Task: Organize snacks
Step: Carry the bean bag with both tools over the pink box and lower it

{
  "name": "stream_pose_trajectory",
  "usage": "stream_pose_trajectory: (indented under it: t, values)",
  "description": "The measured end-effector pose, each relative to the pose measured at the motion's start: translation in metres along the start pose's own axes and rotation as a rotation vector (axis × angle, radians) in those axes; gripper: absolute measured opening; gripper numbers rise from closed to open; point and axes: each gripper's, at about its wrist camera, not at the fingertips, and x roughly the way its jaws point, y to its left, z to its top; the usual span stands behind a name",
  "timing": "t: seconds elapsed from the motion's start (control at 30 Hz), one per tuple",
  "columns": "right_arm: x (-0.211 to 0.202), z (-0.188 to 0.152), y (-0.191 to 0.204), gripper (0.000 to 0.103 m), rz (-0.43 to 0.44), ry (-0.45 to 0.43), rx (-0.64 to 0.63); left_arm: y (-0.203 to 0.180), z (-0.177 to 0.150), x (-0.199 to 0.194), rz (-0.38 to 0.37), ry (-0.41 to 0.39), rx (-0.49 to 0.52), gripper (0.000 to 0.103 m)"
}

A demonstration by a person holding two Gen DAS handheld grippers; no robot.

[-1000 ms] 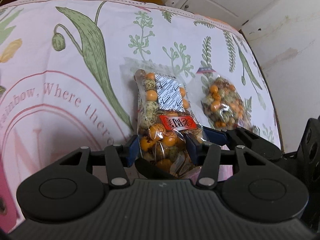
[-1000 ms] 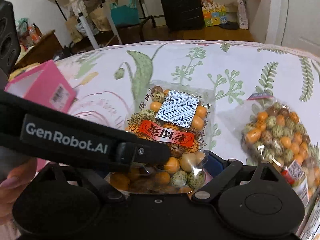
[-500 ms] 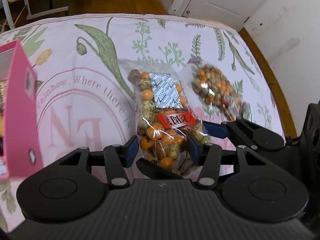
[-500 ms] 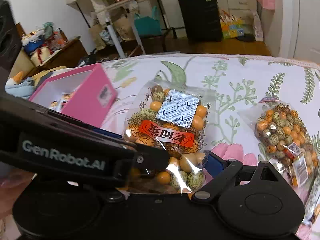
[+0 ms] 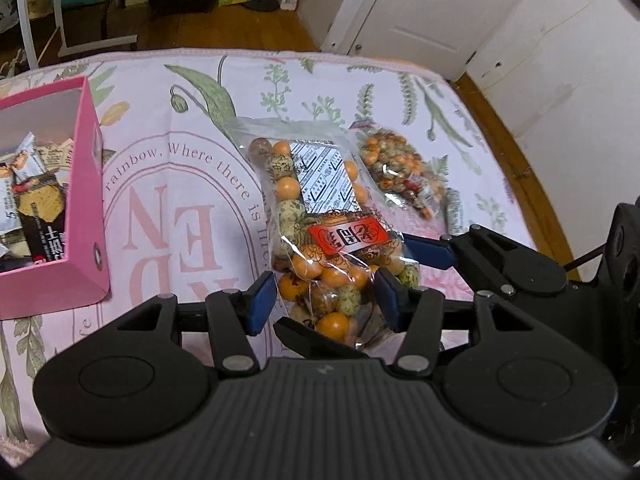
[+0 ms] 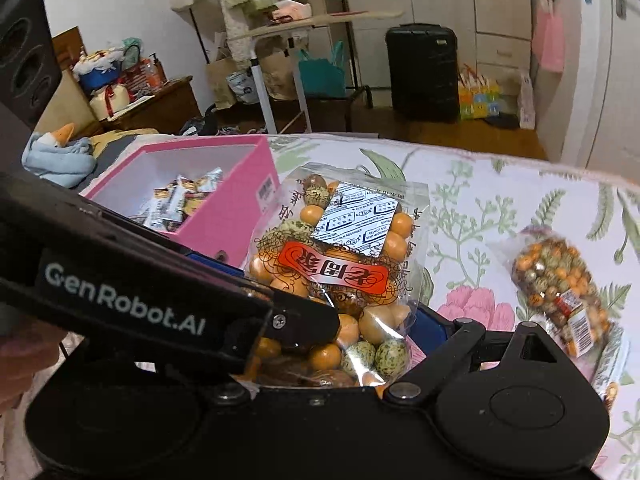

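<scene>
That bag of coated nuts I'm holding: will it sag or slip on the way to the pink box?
The nut bag is soft clear film around loose round pieces, so it will probably sag and shift. The glossy film may slip. The left gripper and right gripper both flank its lower end, so the top may flop toward the pink box.

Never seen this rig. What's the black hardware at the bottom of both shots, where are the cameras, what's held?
No robot: a person holds a handheld two-finger gripper in each hand, each with a fisheye camera looking along its fingers. The left gripper and the right gripper both appear shut on the same clear bag of coated nuts. A second nut bag lies on the floral tablecloth. The open pink box to the left holds wrapped snacks.
</scene>
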Motion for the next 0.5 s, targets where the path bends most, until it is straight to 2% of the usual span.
stream_pose_trajectory:
  t: [0.27,0.5]
  values:
    - [-0.021,0.036,0.043,0.096,-0.031,-0.06,-0.168,0.014,-0.004,-0.057,-0.036,-0.152,-0.016,0.053]
    - [-0.008,0.069,0.085,0.096,0.022,-0.112,-0.324,0.049,-0.003,-0.098,0.016,-0.274,-0.079,0.053]
